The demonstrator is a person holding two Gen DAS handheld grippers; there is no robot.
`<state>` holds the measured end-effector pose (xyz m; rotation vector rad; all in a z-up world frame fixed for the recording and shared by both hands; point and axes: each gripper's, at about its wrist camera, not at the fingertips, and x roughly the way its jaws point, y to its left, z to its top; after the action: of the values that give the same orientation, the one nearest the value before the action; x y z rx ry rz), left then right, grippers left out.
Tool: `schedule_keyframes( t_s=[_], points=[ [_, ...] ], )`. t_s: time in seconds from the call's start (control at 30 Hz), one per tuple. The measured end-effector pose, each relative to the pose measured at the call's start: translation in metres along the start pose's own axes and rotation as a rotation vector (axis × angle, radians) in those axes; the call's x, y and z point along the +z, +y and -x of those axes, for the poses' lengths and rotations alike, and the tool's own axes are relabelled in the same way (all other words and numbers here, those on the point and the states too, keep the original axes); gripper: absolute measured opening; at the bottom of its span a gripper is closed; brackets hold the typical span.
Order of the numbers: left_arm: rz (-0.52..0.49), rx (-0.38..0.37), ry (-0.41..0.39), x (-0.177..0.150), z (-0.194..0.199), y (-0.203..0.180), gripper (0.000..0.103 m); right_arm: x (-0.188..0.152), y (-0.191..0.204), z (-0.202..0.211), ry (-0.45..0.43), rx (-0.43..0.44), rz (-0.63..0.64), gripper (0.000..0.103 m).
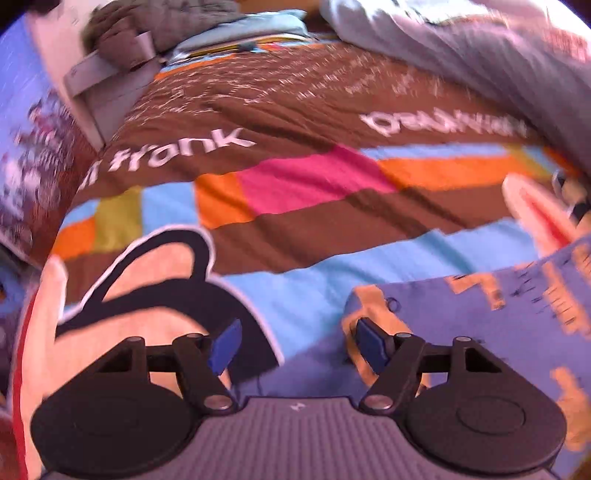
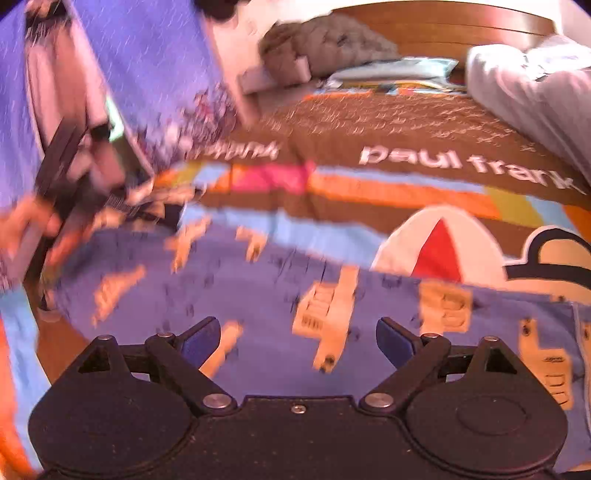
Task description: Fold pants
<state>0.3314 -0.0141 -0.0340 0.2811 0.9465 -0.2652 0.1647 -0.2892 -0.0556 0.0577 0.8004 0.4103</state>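
The pants, a purple-blue pair printed with orange blocky figures, lie spread flat on the patterned bedspread, filling the lower half of the right wrist view and only the lower right corner of the left wrist view. Their long axis appears to run crosswise in front of the right gripper, from a blurred end at far left to a stitched seam or pocket edge at far right; which end is the waist cannot be told through the motion blur. The right gripper hangs directly over the middle of the cloth with its blue pads wide apart and nothing between them. The left gripper is likewise spread and empty, and it straddles the garment's edge: one pad sits over an orange-printed corner of the fabric, the other over the bedspread's cartoon face. Judging from this, the right hand is the nearer to the bulk of the cloth, while the left is better placed to pinch that near corner, so the coming grasp likely depends on each hand dropping to an edge along the crosswise line. No container is in view; farther off lie a gray garment, a crumpled gray-brown cloth and the wooden headboard.
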Motion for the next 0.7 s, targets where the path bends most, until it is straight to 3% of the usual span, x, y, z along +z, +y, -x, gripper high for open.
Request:
schedule_keyframes(
  t_s=[0.1,0.23,0.37,0.4,0.43,0.5,0.53,0.6,0.7],
  points=[
    [-0.092,0.104,-0.053,-0.004,-0.015,-0.019,0.082,-0.014,-0.009,-0.013,0.081,-0.023,-0.022,0.09],
    [-0.162,0.226,-0.143,-0.016,-0.016,-0.036,0.087,-0.015,-0.007,-0.012,0.075,-0.066,0.004,0.09],
    [-0.108,0.447,-0.108,-0.009,-0.006,-0.041,0.059,-0.017,-0.008,-0.012,0.079,-0.081,-0.002,0.09],
    [-0.063,0.437,-0.131,-0.011,0.005,-0.04,0.059,-0.019,-0.008,-0.008,0.074,-0.085,-0.01,0.09],
    [-0.009,0.37,-0.185,-0.016,0.022,-0.039,0.062,-0.019,-0.011,-0.005,0.059,-0.092,-0.029,0.09],
    [0.093,0.154,-0.272,-0.033,0.051,-0.044,0.077,-0.02,-0.014,-0.001,0.028,-0.076,-0.067,0.092],
    [0.122,0.101,-0.28,-0.039,0.056,-0.05,0.085,-0.021,-0.017,0.002,0.009,-0.048,-0.086,0.093],
    [0.151,0.07,-0.24,-0.052,0.051,-0.075,0.085,-0.022,-0.021,0.007,-0.015,-0.016,-0.098,0.097],
    [0.18,0.141,-0.141,-0.069,0.031,-0.108,0.085,-0.025,-0.029,0.008,0.026,-0.06,-0.111,0.098]
  ],
)
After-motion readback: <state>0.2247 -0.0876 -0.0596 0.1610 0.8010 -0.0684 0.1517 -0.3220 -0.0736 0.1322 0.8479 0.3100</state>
